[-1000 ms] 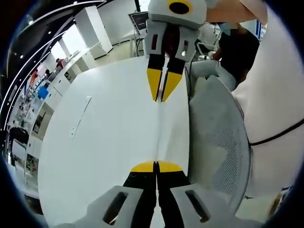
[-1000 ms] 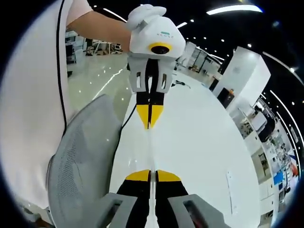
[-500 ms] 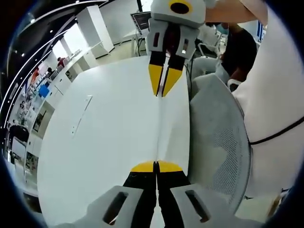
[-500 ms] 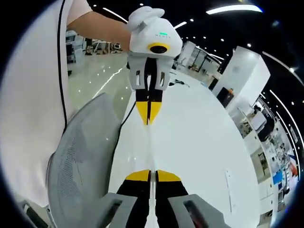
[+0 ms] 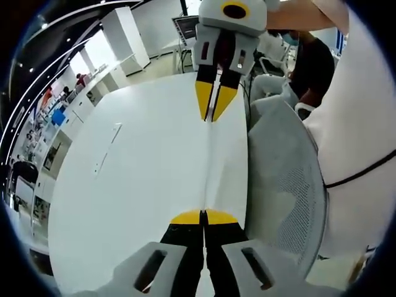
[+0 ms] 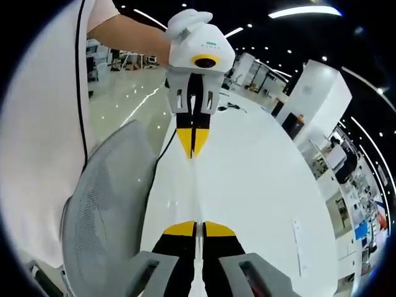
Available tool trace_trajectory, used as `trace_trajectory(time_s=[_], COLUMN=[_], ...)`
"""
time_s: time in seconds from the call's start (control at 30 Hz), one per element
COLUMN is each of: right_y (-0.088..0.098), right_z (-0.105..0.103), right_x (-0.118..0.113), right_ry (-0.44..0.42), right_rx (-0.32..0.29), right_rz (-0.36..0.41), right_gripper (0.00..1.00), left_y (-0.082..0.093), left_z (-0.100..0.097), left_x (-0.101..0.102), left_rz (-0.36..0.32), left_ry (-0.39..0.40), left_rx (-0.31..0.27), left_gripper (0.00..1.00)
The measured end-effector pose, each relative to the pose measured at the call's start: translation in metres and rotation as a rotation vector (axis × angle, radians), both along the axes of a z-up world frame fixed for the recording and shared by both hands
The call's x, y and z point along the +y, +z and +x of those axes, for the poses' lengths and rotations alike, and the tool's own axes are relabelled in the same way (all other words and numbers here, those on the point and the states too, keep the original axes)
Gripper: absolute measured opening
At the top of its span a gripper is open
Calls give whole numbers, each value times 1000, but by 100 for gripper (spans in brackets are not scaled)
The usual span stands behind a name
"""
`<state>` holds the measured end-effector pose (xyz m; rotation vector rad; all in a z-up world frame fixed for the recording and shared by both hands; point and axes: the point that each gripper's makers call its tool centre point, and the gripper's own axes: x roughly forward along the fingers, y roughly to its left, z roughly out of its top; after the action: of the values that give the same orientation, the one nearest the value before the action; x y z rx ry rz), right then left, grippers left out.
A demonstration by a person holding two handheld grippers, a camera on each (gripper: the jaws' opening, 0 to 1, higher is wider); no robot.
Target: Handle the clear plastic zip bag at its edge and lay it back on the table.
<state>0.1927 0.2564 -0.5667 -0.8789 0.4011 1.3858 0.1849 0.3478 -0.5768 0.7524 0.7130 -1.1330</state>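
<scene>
The clear plastic zip bag (image 5: 207,167) is stretched edge-on between my two grippers, showing as a thin pale line above the white table (image 5: 142,179). My left gripper (image 5: 203,216) is shut on the bag's near end. Facing it, my right gripper (image 5: 211,117) pinches the far end with its yellow tips together. In the right gripper view the bag (image 6: 197,192) runs from my right gripper (image 6: 198,229) up to my left gripper (image 6: 193,154), both closed on its edge. The bag's flat sides are hardly visible.
A grey mesh chair (image 5: 281,179) stands at the table's edge, beside a person in a white shirt (image 5: 356,124). The chair (image 6: 102,210) and white shirt (image 6: 43,124) also show in the right gripper view. A thin strip (image 5: 105,151) lies on the table.
The opposite gripper has slid a little farther off in both views, pulling the bag edge slightly longer and tauter. Both stay shut on it.
</scene>
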Motion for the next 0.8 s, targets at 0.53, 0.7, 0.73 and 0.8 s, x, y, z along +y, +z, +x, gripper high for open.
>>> trace_trajectory(time_s=[0.53, 0.7, 0.73, 0.8], right_y=[2, 0, 1, 1], right_z=[2, 3, 3, 3], right_x=[-7, -7, -7, -8], right_ry=[-7, -6, -7, -8], right_rx=[-4, -9, -8, -11], right_rz=[-8, -13, -12, -10], right_gripper=[0, 0, 0, 0], left_y=[0, -1, 0, 1], left_z=[1, 1, 1, 1], left_x=[10, 10, 10, 9], left_rz=[-4, -1, -2, -4], left_ry=[22, 25, 25, 27], left_rx=[-1, -2, -2, -3], left_gripper=[0, 0, 0, 0])
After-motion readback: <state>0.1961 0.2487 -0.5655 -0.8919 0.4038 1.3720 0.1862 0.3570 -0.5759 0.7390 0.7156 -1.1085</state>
